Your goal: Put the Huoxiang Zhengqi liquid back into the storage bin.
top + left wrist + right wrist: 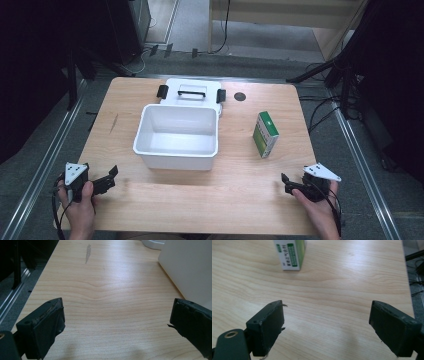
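From the high view, a pale wooden table (200,200) stood on a grey floor (40,150) with metal rails at both sides, dark stands and cables around it. A white open bin (177,136) sat mid-table with its lid (191,91) lying behind it. The green and white box (265,134) stood upright right of the bin, well apart, long axis vertical, its broad face toward the near right. The left gripper (111,176) and right gripper (285,183) hovered at the near corners, jaws apart and empty.

In the left gripper view, wood grain with a grey smear ran ahead, the bin's wall (190,267) at right.

In the right gripper view, the box (290,255) stood ahead to the left, far from the spread jaws
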A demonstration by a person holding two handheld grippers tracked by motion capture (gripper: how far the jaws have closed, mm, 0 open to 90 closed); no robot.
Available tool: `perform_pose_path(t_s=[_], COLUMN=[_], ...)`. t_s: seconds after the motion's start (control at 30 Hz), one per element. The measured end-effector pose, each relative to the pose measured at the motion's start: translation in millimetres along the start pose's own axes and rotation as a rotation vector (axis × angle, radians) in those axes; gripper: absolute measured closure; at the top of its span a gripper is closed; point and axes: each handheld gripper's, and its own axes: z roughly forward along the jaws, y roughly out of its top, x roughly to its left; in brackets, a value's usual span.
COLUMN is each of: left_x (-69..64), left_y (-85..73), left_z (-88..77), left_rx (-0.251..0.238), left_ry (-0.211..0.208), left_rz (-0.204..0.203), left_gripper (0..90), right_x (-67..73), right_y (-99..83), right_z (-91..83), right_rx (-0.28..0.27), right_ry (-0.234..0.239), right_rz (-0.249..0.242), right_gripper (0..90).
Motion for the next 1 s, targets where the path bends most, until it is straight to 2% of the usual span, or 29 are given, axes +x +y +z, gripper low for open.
perform_pose_path(t_s=[0.03, 0.07, 0.1, 0.27, 0.37, 0.4, 0.5, 0.53, 0.57, 0.6, 0.63, 0.67, 0.7, 0.73, 0.83, 0.87, 0.93, 0.97, 1.0], left_x=[0.0, 0.0, 0.0, 0.2, 0.1, 0.1, 0.2, 0.3, 0.4, 0.4, 0.4, 0.4, 0.5, 0.5, 0.7, 0.7, 0.7, 0.8, 0.8], left_y=[0.0, 0.0, 0.0, -0.1, -0.2, -0.2, -0.2, -0.2, -0.1, -0.1, -0.1, -0.1, -0.1, -0.1, -0.2, -0.2, -0.2, -0.1, -0.2], left_z=[-0.1, 0.0, 0.0, -0.1, -0.1, -0.1, -0.1, -0.1, 0.0, 0.0, 0.0, 0.0, 0.0, 0.0, 0.1, 0.1, 0.2, 0.1, 0.2], left_rx=[0.001, 0.000, 0.000, -0.002, -0.002, -0.002, -0.002, -0.002, -0.001, -0.001, -0.001, -0.001, -0.001, -0.001, -0.004, -0.004, -0.005, -0.003, -0.004], left_ry=[0.000, 0.000, 0.000, 0.000, -0.001, -0.001, -0.001, -0.001, -0.002, -0.002, -0.002, -0.002, -0.003, -0.003, -0.004, -0.004, -0.004, -0.005, -0.004], left_rz=[0.001, 0.000, 0.000, -0.001, -0.001, -0.001, -0.002, -0.002, -0.003, -0.003, -0.003, -0.003, -0.004, -0.004, -0.008, -0.008, -0.008, -0.008, -0.008], left_gripper=[0.6, 0.6, 0.6, 0.6, 0.6, 0.6, 0.6, 0.6, 0.6, 0.6, 0.6, 0.6, 0.6, 0.6, 0.6, 0.6, 0.6, 0.6, 0.6], right_x=[0.0, 2.9, 2.9, 7.6, 12.0, 12.0, 17.6, 17.6, 20.6, 20.6, 24.3, 24.3, 27.8, 27.8, 33.3, 33.3, 35.9, 39.2, 39.2], right_y=[0.0, 7.7, 7.7, 29.6, 46.6, 46.6, 60.9, 60.9, 67.3, 67.3, 73.5, 73.5, 80.6, 80.6, 93.5, 93.5, 100.9, 109.2, 109.2], right_z=[0.0, 0.0, 0.0, -2.7, -2.2, -2.2, 1.6, 1.6, 4.7, 4.7, 7.7, 7.7, 10.7, 10.7, 13.2, 13.2, 13.1, 12.3, 12.3], right_rx=[0.000, 0.040, 0.040, 0.127, 0.214, 0.214, 0.300, 0.300, 0.350, 0.350, 0.411, 0.411, 0.470, 0.470, 0.543, 0.543, 0.572, 0.607, 0.607], right_ry=[0.000, 0.010, 0.010, 0.030, 0.032, 0.032, 0.042, 0.042, 0.046, 0.046, 0.044, 0.044, 0.049, 0.049, 0.056, 0.056, 0.050, 0.060, 0.060], right_rz=[0.000, -0.028, -0.028, -0.093, -0.137, -0.137, -0.177, -0.177, -0.195, -0.195, -0.207, -0.207, -0.219, -0.219, -0.238, -0.238, -0.256, -0.264, -0.264], right_gripper=[12.4, 12.5, 12.5, 12.5, 12.6, 12.6, 12.6, 12.6, 12.6, 12.6, 12.6, 12.6, 12.6, 12.6, 12.6, 12.6, 12.6, 12.6, 12.6])
